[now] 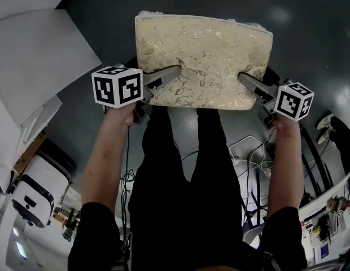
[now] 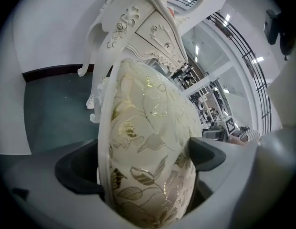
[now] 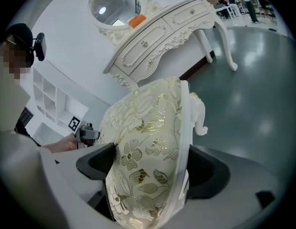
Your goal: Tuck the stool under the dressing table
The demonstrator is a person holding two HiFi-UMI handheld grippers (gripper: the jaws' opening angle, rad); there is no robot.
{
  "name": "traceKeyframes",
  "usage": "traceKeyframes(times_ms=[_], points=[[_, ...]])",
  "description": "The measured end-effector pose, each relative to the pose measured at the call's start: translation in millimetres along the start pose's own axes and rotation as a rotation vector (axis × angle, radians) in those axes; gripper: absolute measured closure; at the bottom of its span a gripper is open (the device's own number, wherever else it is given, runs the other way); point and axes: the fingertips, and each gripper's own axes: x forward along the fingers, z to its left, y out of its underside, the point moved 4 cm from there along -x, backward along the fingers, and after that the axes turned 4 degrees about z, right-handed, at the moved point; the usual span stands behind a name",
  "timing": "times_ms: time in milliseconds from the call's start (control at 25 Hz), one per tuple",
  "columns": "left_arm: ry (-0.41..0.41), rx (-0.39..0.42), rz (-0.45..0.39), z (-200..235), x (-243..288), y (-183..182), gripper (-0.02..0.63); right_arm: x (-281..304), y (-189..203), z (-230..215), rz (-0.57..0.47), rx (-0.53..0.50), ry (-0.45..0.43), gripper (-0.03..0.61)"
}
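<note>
Stool held at both seat edges, ready to carry.
Your left gripper (image 1: 174,71) and right gripper (image 1: 246,82) each clamp the stool (image 1: 204,61) cushion, keeping it level toward the dressing table (image 3: 162,35).

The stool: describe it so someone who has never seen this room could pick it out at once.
Start at the white carved dressing table. In front of it, the stool is held between the left gripper and the right gripper, each shut on a seat edge. It alone is topped in cream fabric patterned with gold leaves and flowers.
</note>
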Motion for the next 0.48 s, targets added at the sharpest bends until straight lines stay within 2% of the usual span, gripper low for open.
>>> traceKeyframes(times_ms=[160, 480], points=[[0.007, -0.021, 0.006, -0.1, -0.2, 3.3, 0.04, -1.0, 0.5, 1.3, 0.001, 0.002, 0.002, 0.126], [-0.035, -0.023, 0.012, -3.8, -3.2, 0.9, 0.038, 1.9, 1.1, -2.1, 0.001, 0.024, -0.026, 0.126]])
